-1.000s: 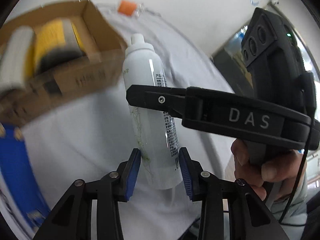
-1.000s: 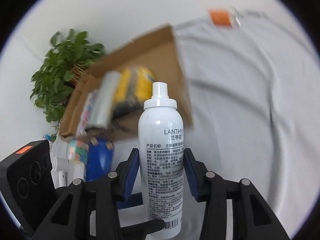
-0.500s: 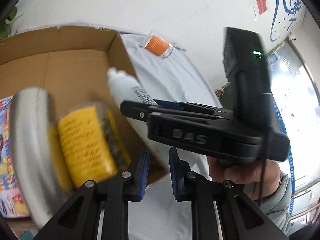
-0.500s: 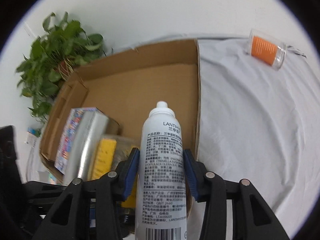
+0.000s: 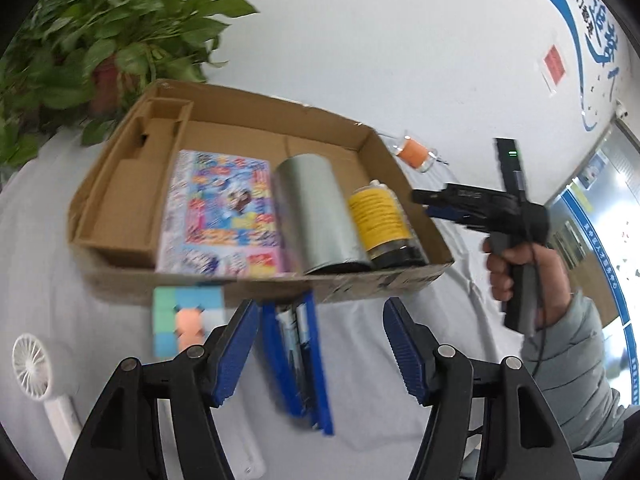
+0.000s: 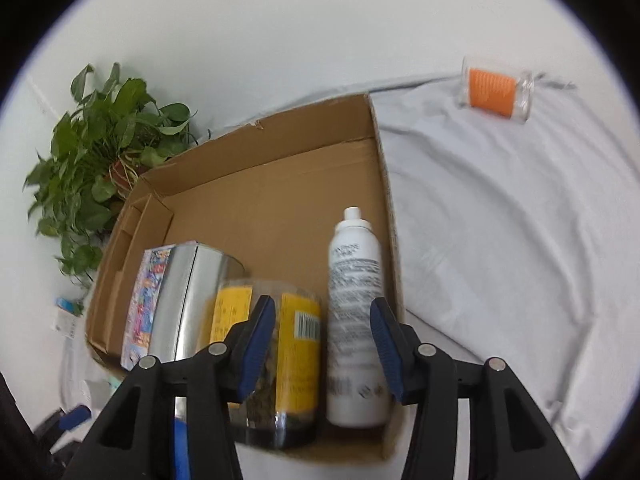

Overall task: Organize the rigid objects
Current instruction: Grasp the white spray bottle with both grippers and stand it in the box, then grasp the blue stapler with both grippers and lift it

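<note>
A cardboard box (image 5: 120, 216) (image 6: 280, 176) lies on the white cloth. In it are a colourful book (image 5: 220, 212), a silver can (image 5: 316, 212) (image 6: 180, 300), a yellow-labelled jar (image 5: 380, 220) (image 6: 272, 352) and a white spray bottle (image 6: 354, 312) lying along the right wall. My right gripper (image 6: 322, 340) is open above the bottle and jar; it also shows in the left wrist view (image 5: 436, 204). My left gripper (image 5: 320, 352) is open and empty above a blue folder (image 5: 300, 360) in front of the box.
An orange spool in a clear case (image 5: 416, 154) (image 6: 494, 90) lies on the cloth right of the box. A pastel block toy (image 5: 186, 320) and a white hand fan (image 5: 36, 364) lie front left. A potted plant (image 5: 116, 48) (image 6: 100, 156) stands behind the box.
My right gripper carried the spray bottle over the box, opened and let it go; the bottle now lies inside. My left gripper let go of the bottle, drew back in front of the box and now stands open.
</note>
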### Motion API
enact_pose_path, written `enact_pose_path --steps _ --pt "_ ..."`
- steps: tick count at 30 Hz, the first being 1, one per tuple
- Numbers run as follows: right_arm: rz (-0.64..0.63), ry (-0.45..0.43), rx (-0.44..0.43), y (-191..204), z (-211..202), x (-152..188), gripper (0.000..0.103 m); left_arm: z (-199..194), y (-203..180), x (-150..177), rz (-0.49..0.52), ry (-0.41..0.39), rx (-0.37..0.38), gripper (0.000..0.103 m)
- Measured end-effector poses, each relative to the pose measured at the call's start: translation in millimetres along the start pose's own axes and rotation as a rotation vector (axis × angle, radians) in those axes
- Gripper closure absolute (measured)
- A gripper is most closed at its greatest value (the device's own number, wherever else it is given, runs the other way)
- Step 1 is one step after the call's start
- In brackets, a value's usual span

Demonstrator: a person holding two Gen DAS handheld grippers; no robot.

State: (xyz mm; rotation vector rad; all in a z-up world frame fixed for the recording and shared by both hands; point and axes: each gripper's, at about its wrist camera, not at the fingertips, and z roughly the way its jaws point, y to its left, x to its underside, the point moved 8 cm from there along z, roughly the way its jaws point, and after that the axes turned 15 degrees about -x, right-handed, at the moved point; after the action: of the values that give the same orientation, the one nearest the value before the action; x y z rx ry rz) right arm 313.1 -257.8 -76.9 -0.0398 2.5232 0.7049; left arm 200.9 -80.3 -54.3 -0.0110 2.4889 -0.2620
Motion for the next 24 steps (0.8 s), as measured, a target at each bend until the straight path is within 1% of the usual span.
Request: enact_pose_path --steps 2,4,5,6,7,8,9,11,12,13,15,16,17,18,19,20,21,22,23,24 --pt "-0.064 0.017 0.029 10.2 -12.6 14.4 0.054 -1.1 11.3 9.7 -0.012 0.004 -0.015 0.040" --pt "-0.092 0.032 0.044 16.3 -20.9 30.7 0.054 3.0 21.6 19.2 -0.018 0.020 -0.021 0.040" --pt "-0.113 0.021 0.055 22.9 -28.2 41.5 0.054 7.1 23.9 25.6 -0.018 0.037 -0.011 0.040" --pt "-0.148 0.004 0.044 33.7 -35.8 52.9 0.054 13.8 25.5 32.1 -0.019 0.056 0.001 0.040" --pt "-0.172 -0.001 0.027 43.2 -40.3 63.6 0.039 26.2 23.3 32.6 -0.021 0.075 0.008 0.040" --pt "-0.188 0.002 -0.006 56.9 -40.3 82.9 0.019 36.4 20.3 37.9 -0.021 0.100 0.020 0.040" --pt "-0.191 0.024 -0.053 70.0 -36.3 104.0 0.017 45.8 16.0 41.3 -0.018 0.120 0.027 0.040" --pt "-0.214 0.131 -0.178 103.1 -16.4 157.2 0.017 63.9 7.0 45.2 -0.021 0.157 0.049 0.040" --pt "-0.229 0.155 -0.202 113.2 -10.2 173.2 0.017 72.0 3.2 48.4 -0.022 0.177 0.076 0.040" --pt "-0.264 0.174 -0.224 127.2 -2.5 192.2 0.019 77.2 -0.7 50.7 -0.022 0.201 0.096 0.032" --pt "-0.297 0.175 -0.251 144.3 7.4 209.3 0.019 88.5 -6.9 58.7 -0.010 0.263 0.124 0.032" --pt "-0.294 0.178 -0.264 150.2 13.4 213.2 0.020 92.3 -6.1 58.8 -0.015 0.265 0.104 0.032" --pt "-0.304 0.185 -0.260 154.1 19.2 214.4 0.023 97.9 -6.9 61.3 -0.026 0.302 0.110 0.032" --pt "-0.318 0.177 -0.239 155.2 22.6 213.7 0.024 102.9 -7.4 64.1 -0.037 0.335 0.121 0.032" --pt "-0.330 0.153 -0.196 152.2 26.0 209.3 0.026 104.4 -7.8 66.6 -0.047 0.354 0.127 0.032" --pt "-0.324 0.145 -0.173 148.3 28.3 206.4 0.027 101.5 -10.5 67.8 -0.039 0.351 0.130 0.032" --pt "-0.303 0.148 -0.160 142.4 31.8 205.0 0.028 98.9 -14.0 68.8 -0.033 0.351 0.148 0.032" --pt "-0.279 0.157 -0.149 135.0 35.6 204.4 0.035 95.6 -20.9 70.0 -0.035 0.354 0.199 0.031" --pt "-0.256 0.156 -0.136 125.8 36.4 203.4 0.033 93.6 -27.6 71.2 -0.040 0.360 0.249 0.034" --pt "-0.231 0.141 -0.136 117.3 32.4 200.8 0.042 87.9 -39.3 74.7 -0.037 0.370 0.325 0.034"
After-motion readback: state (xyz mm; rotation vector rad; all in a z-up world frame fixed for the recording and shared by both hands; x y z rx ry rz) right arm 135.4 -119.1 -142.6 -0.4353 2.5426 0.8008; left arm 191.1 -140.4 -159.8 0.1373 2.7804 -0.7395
